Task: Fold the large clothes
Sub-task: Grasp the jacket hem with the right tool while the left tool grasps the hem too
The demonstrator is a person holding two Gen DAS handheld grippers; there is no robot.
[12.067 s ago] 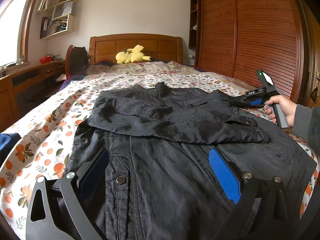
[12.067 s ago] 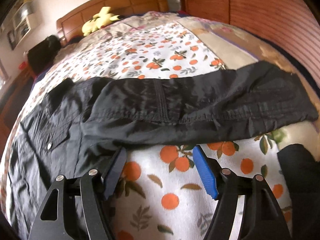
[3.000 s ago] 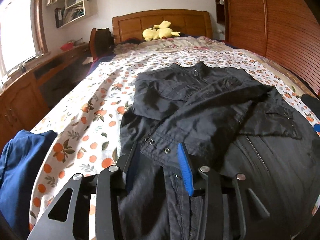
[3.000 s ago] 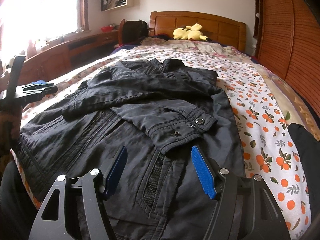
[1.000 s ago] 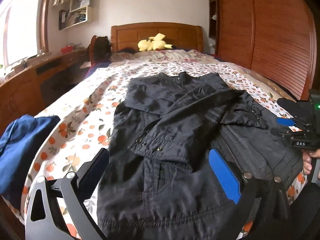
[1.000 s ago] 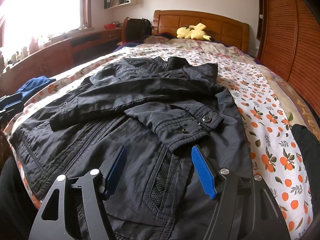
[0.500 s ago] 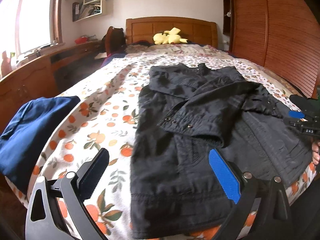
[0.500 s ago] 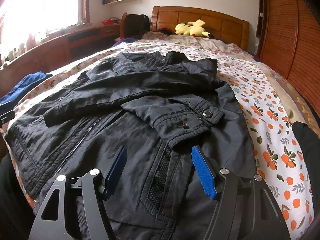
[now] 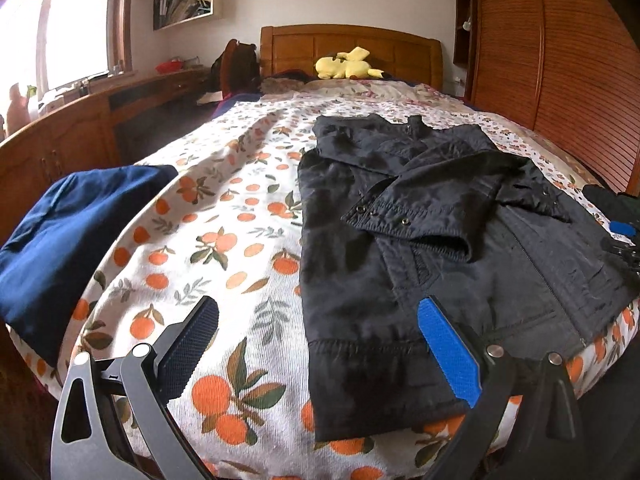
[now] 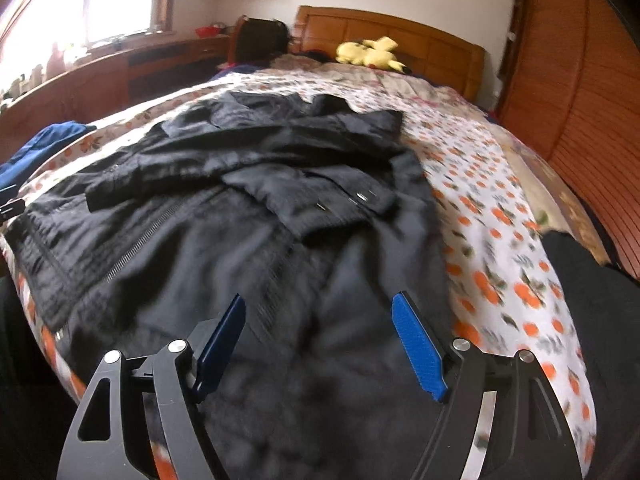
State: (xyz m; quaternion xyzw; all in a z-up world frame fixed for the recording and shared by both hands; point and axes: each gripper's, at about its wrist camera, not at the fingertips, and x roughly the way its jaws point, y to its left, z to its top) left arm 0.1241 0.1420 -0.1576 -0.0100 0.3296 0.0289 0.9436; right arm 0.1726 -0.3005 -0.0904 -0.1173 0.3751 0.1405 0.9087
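Note:
A black jacket [image 9: 420, 248] lies flat on the bed, collar toward the headboard, with both sleeves folded across its chest. It also shows in the right wrist view [image 10: 248, 216]. My left gripper [image 9: 316, 344] is open and empty, hovering over the jacket's lower left hem corner. My right gripper [image 10: 320, 340] is open and empty, low over the jacket's lower right part. The right gripper also shows at the right edge of the left wrist view [image 9: 624, 240].
The bed has an orange-print sheet [image 9: 224, 240]. A folded blue garment [image 9: 68, 232] lies at its left edge. A dark garment [image 10: 600, 300] lies at the right. A yellow plush toy [image 9: 348, 65] sits by the wooden headboard. A wooden desk [image 9: 80, 128] stands left, a wardrobe [image 9: 560, 60] right.
My left gripper has swung left, bringing the jacket's left hem and the blue garment into view. My right gripper has dropped lower and closer to the jacket. Both stay open.

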